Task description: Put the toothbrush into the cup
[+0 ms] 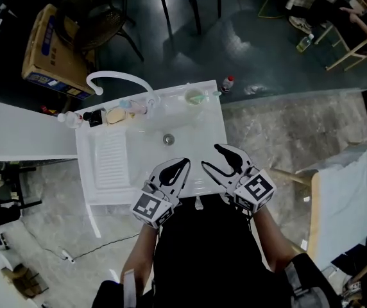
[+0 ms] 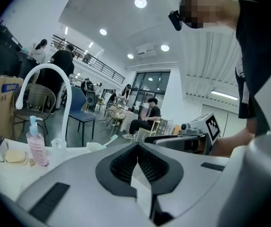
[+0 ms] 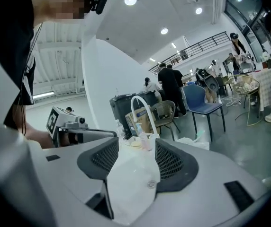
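Observation:
A pale cup (image 1: 194,97) stands on the back rim of the white sink (image 1: 209,124), and a light green toothbrush (image 1: 213,95) rests in it with one end poking out to the right. The left gripper view shows the cup (image 2: 95,146) and toothbrush (image 2: 111,139) beyond the jaws; the right gripper view shows the toothbrush (image 3: 199,135) past the right jaw. My left gripper (image 1: 185,163) hovers over the sink's near edge, jaws shut on nothing (image 2: 137,146). Beside it, my right gripper (image 1: 210,156) is open and empty (image 3: 136,143).
A curved white faucet (image 1: 119,77) arches over the back rim, with a pink pump bottle (image 1: 135,108), a soap bar (image 1: 115,115) and a dark item beside it. The drain (image 1: 167,139) sits mid-basin. A cardboard box (image 1: 49,50) and chairs stand behind.

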A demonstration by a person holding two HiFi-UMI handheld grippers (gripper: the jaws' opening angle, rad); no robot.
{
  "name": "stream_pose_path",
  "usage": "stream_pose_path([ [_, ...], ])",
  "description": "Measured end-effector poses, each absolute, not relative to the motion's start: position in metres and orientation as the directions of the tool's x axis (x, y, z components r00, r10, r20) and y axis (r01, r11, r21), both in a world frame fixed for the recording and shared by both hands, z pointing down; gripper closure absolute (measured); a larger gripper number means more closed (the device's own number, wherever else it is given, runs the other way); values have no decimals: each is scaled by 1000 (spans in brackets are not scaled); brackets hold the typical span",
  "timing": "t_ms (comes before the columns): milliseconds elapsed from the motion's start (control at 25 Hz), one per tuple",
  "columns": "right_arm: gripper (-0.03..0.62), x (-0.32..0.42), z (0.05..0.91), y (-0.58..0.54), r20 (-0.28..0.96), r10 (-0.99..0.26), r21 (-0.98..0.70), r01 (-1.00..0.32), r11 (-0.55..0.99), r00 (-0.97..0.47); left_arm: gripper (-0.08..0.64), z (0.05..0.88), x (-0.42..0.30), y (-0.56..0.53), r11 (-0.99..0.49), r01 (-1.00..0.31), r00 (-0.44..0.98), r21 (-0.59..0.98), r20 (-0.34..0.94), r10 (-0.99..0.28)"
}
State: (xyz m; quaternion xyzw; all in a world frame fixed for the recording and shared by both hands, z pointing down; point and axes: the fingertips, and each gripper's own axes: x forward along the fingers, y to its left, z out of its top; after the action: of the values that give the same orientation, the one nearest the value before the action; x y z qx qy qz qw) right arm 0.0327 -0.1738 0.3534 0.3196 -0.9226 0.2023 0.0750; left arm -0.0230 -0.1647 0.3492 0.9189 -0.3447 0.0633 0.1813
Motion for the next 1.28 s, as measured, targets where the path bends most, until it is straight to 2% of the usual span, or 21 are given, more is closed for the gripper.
stream_pose_path([
  [200,342,29,349,-142,228,-536,-373,-581,723,-813,552,333,-25,-137,-671,-683,730,288,272,-627],
  [640,346,8,304,-103,127,-496,-218,-512,831,-859,552,329,-53,-81,-588,-762,647,272,267,-715],
  [800,406,-5,285,-74,85,-499,-201,-505,839,-863,552,313,-66,-53,-592,-769,638,243,228,-735],
  [920,478,-21,277,-37,72,-489,-185,-493,850,-869,552,301,-79,-17,-594,-768,638,241,198,-744],
  [1280,552,-89,279,112,88,-456,-142,-464,874,-886,552,302,-131,136,-610,-755,650,240,156,-743],
])
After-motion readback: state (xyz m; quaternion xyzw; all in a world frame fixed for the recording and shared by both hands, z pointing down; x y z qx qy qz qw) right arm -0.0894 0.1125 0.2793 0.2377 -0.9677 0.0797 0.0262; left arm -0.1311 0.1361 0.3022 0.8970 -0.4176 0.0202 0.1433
